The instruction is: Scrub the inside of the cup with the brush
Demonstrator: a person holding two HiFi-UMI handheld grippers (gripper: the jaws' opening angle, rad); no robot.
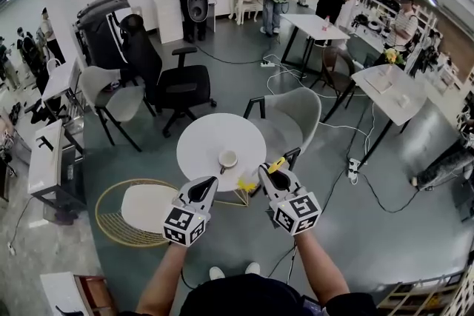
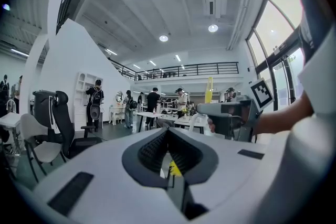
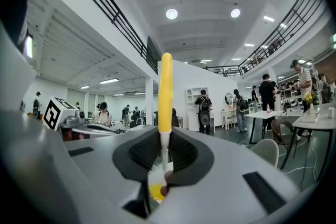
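Grey flooring runs under a busy open hall with white desks and people standing far off, and I am working over a small round white table (image 1: pixel 194 131) in the middle of it. On my right gripper (image 3: pixel 164 157) the dark ribbed fingers (image 3: pixel 184 152) are clamped on the thin white neck of a yellow-handled bottle brush (image 3: pixel 165 86). The handle stands straight up toward 12 o'clock in the right gripper view, while white bristles and a yellow tip show just below the pads. My left gripper (image 2: pixel 168 160) has its jaws pressed together with nothing between them; only a sliver of yellow shows through the slit beyond. Both tools sit level and side by side over the near edge of the table, left at 7 o'clock and right at 5 o'clock from the table's middle, near each other but apart. The small cream ceramic cup (image 1: pixel 227 158) stands upright on the tabletop, apart from both grippers, at roughly 1 o'clock from the left one and 10 o'clock from the right. Beyond the table at 1 o'clock sits a pale grey shell chair (image 1: pixel 295 113), at 11 o'clock a black office chair (image 1: pixel 181 83), and at 8 o'clock a low white stool on a gold wire ring (image 1: pixel 144 207).
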